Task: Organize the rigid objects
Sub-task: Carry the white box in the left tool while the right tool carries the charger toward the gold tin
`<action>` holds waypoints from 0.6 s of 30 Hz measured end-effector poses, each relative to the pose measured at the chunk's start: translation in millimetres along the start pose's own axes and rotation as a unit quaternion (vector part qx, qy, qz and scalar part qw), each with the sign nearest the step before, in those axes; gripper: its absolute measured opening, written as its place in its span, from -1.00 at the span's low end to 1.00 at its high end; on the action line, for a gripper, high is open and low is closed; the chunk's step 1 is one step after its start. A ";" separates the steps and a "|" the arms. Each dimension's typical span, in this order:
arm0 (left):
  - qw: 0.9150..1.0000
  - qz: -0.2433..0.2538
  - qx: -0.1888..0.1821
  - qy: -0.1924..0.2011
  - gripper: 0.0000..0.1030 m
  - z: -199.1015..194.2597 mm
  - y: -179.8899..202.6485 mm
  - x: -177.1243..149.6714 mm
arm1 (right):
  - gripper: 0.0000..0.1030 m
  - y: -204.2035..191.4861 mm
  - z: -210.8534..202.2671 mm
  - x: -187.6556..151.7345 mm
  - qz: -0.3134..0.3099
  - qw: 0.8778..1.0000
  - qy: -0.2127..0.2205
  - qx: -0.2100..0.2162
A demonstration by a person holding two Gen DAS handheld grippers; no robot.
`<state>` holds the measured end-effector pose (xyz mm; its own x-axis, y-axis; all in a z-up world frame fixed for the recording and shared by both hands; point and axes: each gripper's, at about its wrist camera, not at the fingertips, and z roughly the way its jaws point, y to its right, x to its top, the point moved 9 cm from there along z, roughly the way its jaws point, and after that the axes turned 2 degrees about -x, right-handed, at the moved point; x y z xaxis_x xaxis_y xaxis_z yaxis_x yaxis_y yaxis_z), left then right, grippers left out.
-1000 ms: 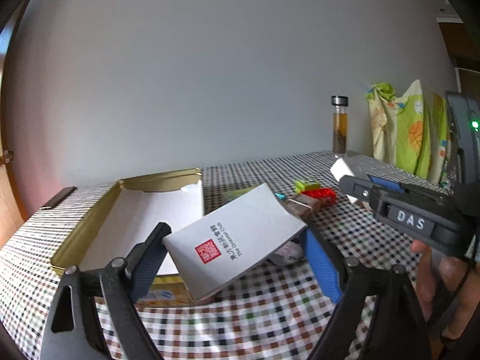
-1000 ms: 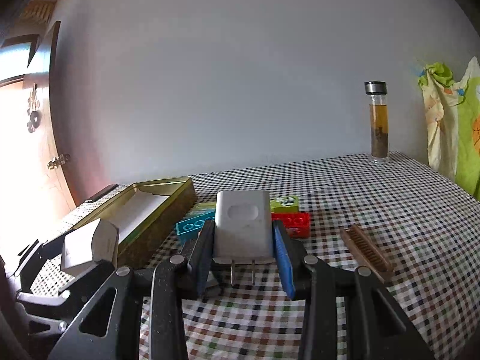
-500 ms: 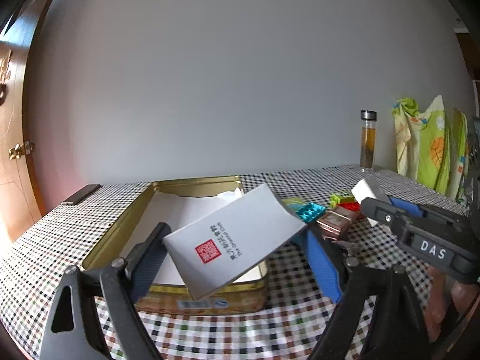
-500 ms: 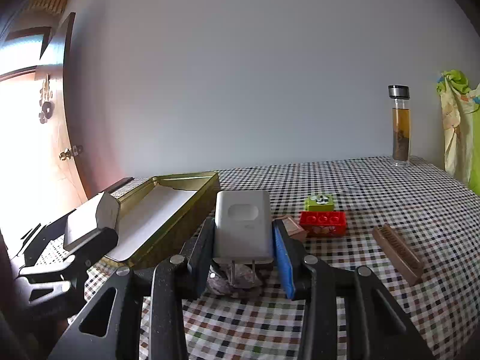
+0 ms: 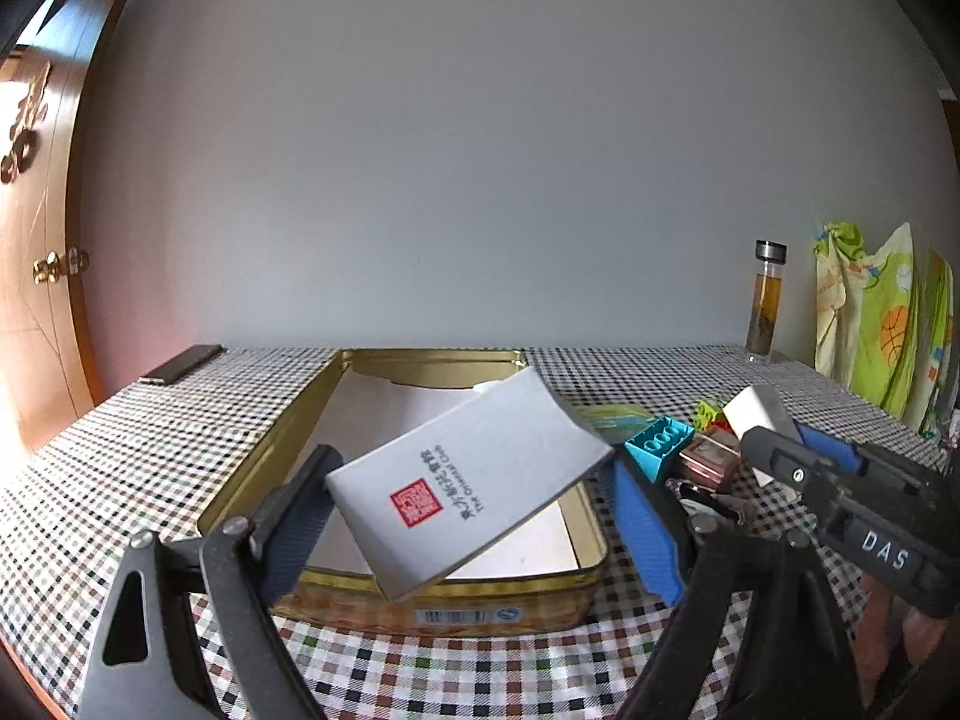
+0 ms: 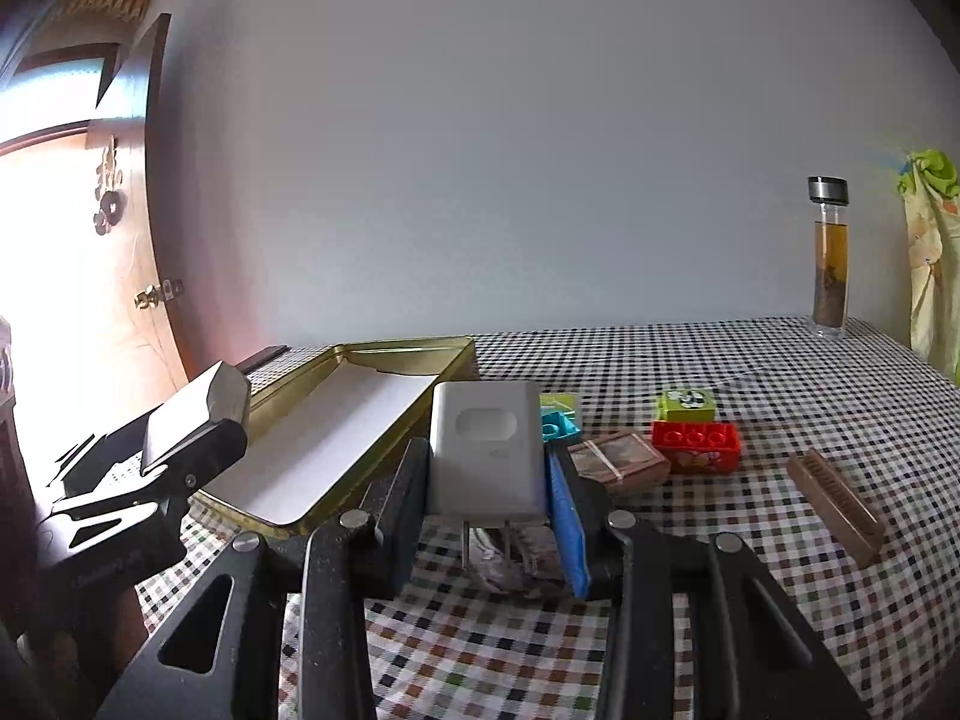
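My left gripper [image 5: 471, 510] is shut on a white box [image 5: 468, 483] with a red seal, tilted and held above the near end of the gold tin [image 5: 444, 603]. My right gripper [image 6: 487, 480] is shut on a white plug adapter [image 6: 486, 450], prongs down, just right of the tin [image 6: 360, 414]. In the left wrist view the right gripper [image 5: 774, 438] shows at the right with the adapter [image 5: 757, 409]. A teal brick [image 5: 659, 444], a brown packet [image 6: 618, 459], red brick [image 6: 696, 444] and green brick [image 6: 687, 403] lie on the checked cloth.
A brown comb-like bar [image 6: 834, 501] lies at the right. A glass bottle [image 6: 830, 258] stands at the back right, near a hanging green cloth [image 5: 882, 318]. A dark phone [image 5: 183, 363] lies at the back left beside a wooden door [image 5: 36, 276]. A crumpled wrapper [image 6: 510, 564] sits under the adapter.
Both grippers have moved left with their loads. The white box now hangs over the tin's near end, and the adapter has come closer to the tin's right side.
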<state>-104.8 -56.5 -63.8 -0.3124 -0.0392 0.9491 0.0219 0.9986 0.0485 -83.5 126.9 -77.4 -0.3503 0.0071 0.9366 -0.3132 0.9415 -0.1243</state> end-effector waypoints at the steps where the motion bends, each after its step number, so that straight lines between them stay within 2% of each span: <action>1: 1.000 -0.002 0.000 -0.001 0.71 0.4 -1.5 -0.1 | -0.21 -2.0 0.4 -0.5 -0.001 1.000 0.000 0.001; 18: 0.999 -0.022 0.027 -0.001 0.71 -0.9 -37.3 -0.6 | -0.21 -43.2 8.8 -3.5 -0.024 0.999 -0.008 0.033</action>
<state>-104.7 -93.7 -65.9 -0.3142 -0.0826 0.9457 -0.0424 0.9964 0.0729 -76.5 83.2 -78.2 -0.3477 -0.0439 0.9366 -0.3868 0.9167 -0.1006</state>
